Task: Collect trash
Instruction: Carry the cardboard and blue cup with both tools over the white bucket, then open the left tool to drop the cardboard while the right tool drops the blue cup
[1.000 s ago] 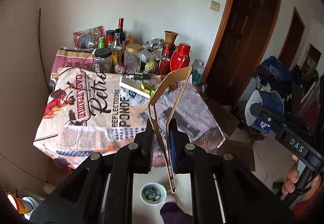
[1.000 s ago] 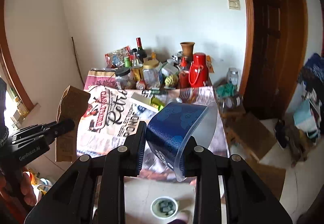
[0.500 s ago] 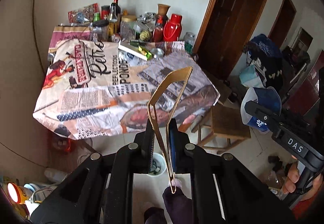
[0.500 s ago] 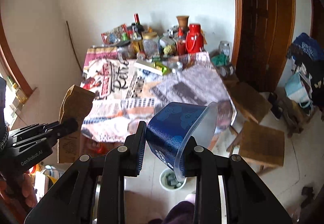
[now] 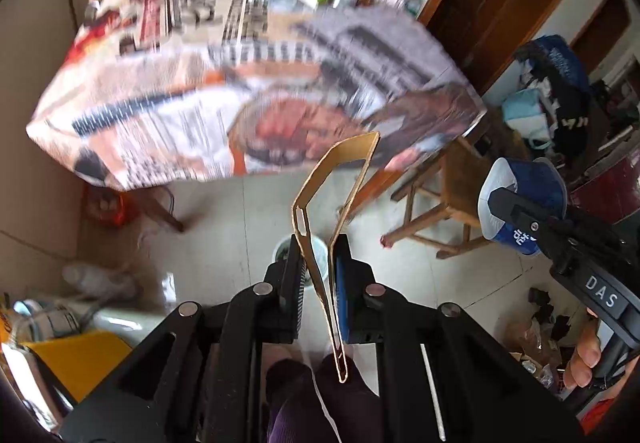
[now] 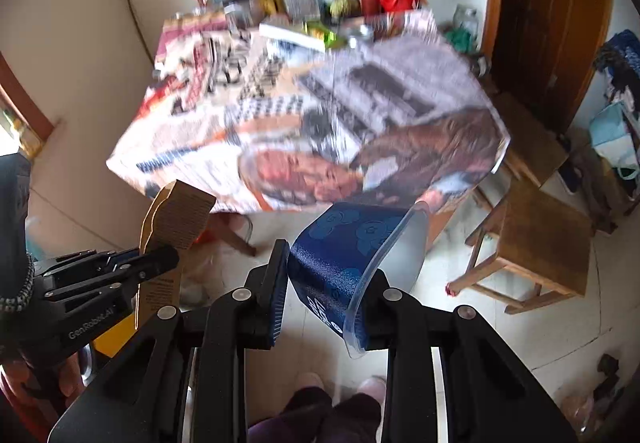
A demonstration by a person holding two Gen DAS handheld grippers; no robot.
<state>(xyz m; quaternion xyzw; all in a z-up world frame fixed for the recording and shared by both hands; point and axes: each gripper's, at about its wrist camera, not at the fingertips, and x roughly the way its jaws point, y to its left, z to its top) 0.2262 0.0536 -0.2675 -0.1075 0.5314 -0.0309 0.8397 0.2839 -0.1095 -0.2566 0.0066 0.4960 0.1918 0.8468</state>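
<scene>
Biggest thing in view is the tabletop [image 5: 248, 55] under its newspaper-print cover, and both hands are already out past its near edge, over the floor. Below that edge, on the tiles, sits a small white bin [image 5: 318, 249], half hidden behind the left gripper [image 5: 320, 283] in the left wrist view. That's what matters next imo: the bin lies ahead of and below the left fingers, closer to them than to the right ones.

Left fingers are pinched nearly closed on a flattened brown cardboard sleeve [image 5: 340, 183], its long axis running up and away from them. Right gripper [image 6: 324, 283] is clamped partway on a blue plastic tub [image 6: 340, 243], squeezed on its wall, open mouth facing right. Can't see the bin in the right view.
</scene>
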